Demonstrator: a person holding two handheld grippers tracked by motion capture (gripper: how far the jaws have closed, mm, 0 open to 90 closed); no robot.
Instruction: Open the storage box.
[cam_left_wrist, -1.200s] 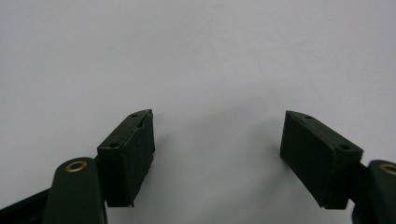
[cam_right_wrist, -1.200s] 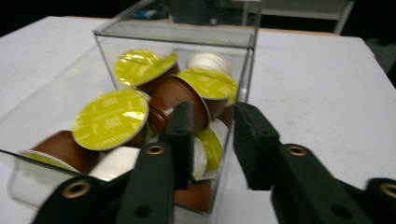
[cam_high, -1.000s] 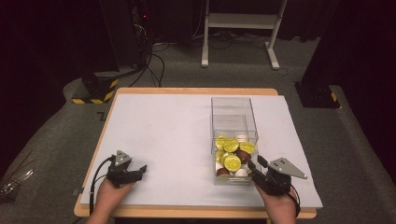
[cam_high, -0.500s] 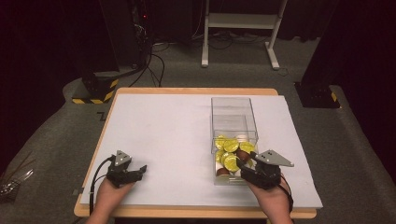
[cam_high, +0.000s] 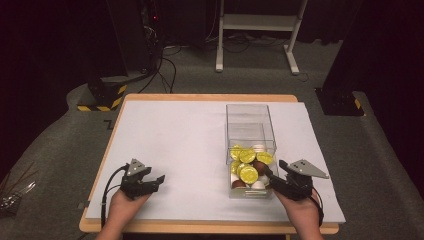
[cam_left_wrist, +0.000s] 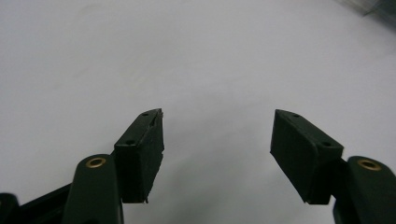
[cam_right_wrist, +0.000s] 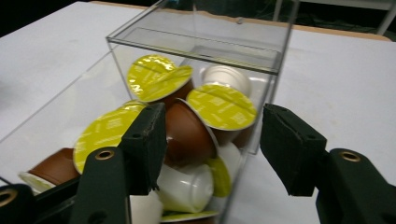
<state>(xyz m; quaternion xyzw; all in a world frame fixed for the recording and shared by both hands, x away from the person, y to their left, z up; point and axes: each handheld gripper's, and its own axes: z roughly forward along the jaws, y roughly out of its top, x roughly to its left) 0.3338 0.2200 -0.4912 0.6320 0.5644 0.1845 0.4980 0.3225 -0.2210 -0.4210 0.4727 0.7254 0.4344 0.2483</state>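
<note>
Your right claw (cam_right_wrist: 212, 140) stands at the near end of the clear box (cam_high: 250, 117), its jaws about half spread and empty: one jaw reaches inside among the capsules, the other sits outside the clear wall, so right now you straddle the box's side rather than any one pod. The coffee capsules (cam_high: 248, 172) lie heaped in the near half of the box, yellow-foil lids up or tilted, brown and white cups mixed; the far half of the box looks empty.

The brown capsule (cam_right_wrist: 187, 135) just beside your inner jaw is the likeliest pick. Judge it light, small and rigid enough in the cup wall, but smooth and tapered, so it may squirt out of a slanted pinch. The foil lid is thin and would dent or tear; take the cup across its sides just under the rim, not by the lid. The box itself looks light and may slide on the tabletop (cam_high: 175, 135) if you push its wall.

Your left claw (cam_left_wrist: 217, 149) is well to the left of the box, over bare tabletop; its jaws have just been closing, now moderately apart with nothing between them.
</note>
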